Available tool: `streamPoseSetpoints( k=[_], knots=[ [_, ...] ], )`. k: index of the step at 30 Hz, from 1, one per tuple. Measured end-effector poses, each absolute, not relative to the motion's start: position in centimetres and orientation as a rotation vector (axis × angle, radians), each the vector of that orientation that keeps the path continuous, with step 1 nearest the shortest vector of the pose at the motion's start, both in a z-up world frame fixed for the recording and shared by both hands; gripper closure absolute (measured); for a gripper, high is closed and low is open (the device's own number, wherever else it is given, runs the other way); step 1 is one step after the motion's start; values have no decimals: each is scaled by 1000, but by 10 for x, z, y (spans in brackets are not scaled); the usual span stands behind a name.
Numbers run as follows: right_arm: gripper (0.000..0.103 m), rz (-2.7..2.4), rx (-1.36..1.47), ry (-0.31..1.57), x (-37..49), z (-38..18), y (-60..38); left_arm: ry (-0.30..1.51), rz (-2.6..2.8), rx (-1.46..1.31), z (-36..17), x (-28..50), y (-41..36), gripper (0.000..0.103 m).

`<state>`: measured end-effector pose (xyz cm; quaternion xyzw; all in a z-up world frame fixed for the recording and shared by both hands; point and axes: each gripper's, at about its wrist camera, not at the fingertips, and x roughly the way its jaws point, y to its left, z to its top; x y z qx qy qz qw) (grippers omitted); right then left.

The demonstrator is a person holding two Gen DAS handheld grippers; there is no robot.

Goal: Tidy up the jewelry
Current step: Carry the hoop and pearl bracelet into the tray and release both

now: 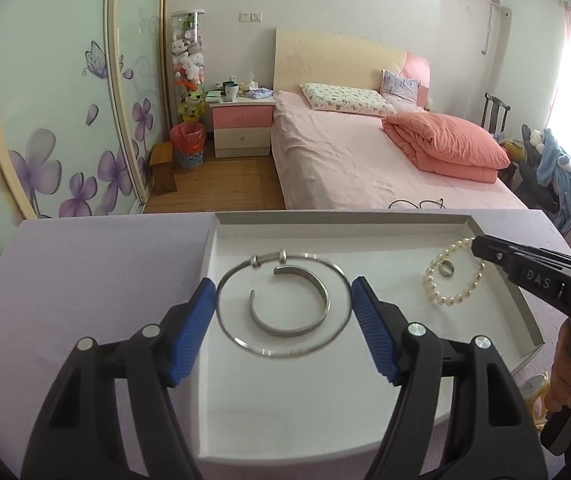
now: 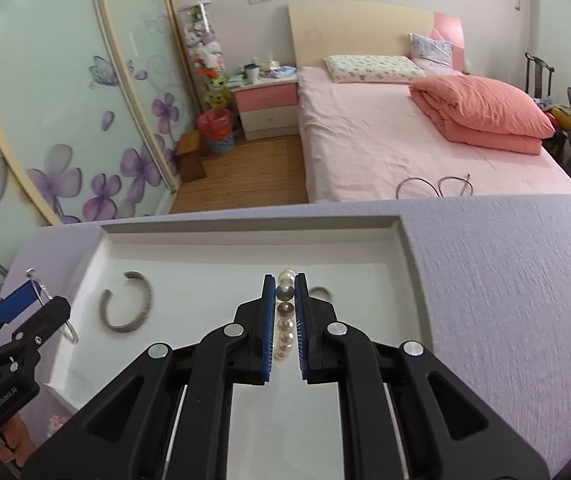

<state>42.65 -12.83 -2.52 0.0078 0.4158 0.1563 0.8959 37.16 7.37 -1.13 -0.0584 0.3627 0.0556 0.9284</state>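
Observation:
A white shallow tray point(image 1: 325, 219) sits on a lilac table. My left gripper point(image 1: 283, 294) has its blue pads against both sides of a large thin silver bangle point(image 1: 285, 354), which it holds over the tray. An open silver cuff point(image 1: 317, 314) lies on the tray floor and shows through the hoop. At the tray's right end my right gripper point(image 1: 479, 245) is shut on a pearl bracelet point(image 1: 451, 300), with the pearls point(image 2: 284, 320) lined up between its pads. A small silver ring point(image 1: 446, 269) lies inside the pearl loop. Whether the pearls rest on the tray is unclear.
The table point(image 2: 505, 300) is bare to the right of the tray point(image 2: 245, 226). Beyond its far edge are a wooden floor and a pink bed point(image 1: 365, 160). A hand point(image 1: 565, 376) on the right gripper's handle shows at the right edge.

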Motion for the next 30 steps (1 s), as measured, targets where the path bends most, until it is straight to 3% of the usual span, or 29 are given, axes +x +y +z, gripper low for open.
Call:
streamPoseSetpoints(
  k=[2,4,7,19,21,30],
  knots=[
    [89,320,23,870,425,-26,-132,748,110,-117,-13,376,73,34],
    [75,311,25,866,424,-25,-137,754,107,-114,-16,380,71,34],
    [67,301,17,851,423,-23,-141,758,102,-110,-19,382,69,34],
    [66,329,36,846,415,-24,-149,805,124,-132,-31,406,69,33],
    [66,324,37,842,413,-24,-151,805,121,-144,-30,411,70,23],
    [66,329,30,821,399,-19,-156,780,121,-164,-18,403,78,19]
  ],
)
